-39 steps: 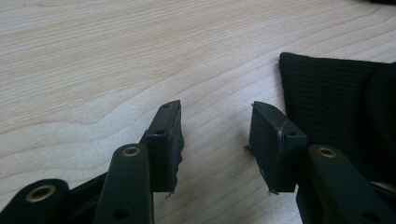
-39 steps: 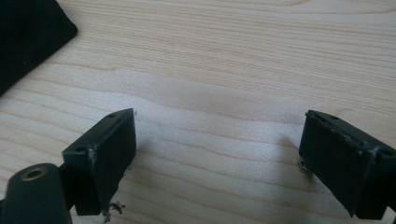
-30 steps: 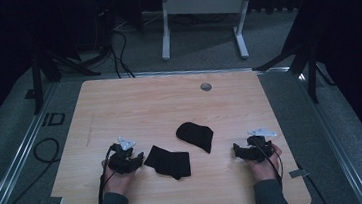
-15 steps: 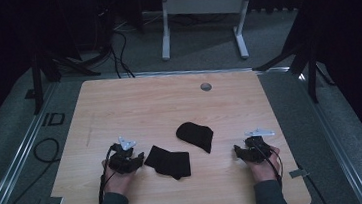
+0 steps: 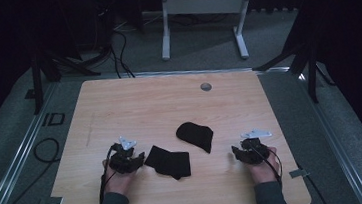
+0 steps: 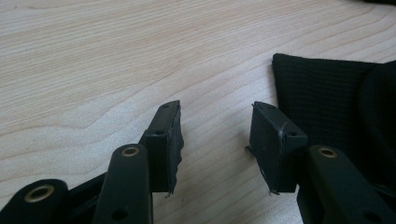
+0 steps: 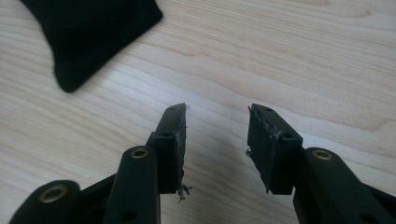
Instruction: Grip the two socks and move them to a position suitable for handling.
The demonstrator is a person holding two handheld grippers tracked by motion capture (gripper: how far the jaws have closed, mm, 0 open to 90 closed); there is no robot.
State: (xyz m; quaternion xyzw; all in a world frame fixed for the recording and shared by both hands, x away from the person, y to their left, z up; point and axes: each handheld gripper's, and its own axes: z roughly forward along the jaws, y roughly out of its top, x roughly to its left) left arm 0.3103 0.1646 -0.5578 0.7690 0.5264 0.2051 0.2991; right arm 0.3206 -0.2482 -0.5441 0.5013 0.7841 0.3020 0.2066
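Two black cloth pieces lie on the wooden table. One is a flat, ribbed piece and the other a rounded piece. My left gripper rests on the table just left of the flat piece, open, with bare wood between its jaws. My right gripper sits near the table's right front, a short way right of the rounded piece. Its jaws have just been closing and stand partly open with nothing between them.
A small round grey grommet sits near the table's far edge. Grey tape tabs mark the front corners. Beyond the table stand a white metal frame and dark stand legs, and cables lie on the floor at left.
The right gripper has edged slightly to the left. The left hand and both cloth pieces have stayed put.
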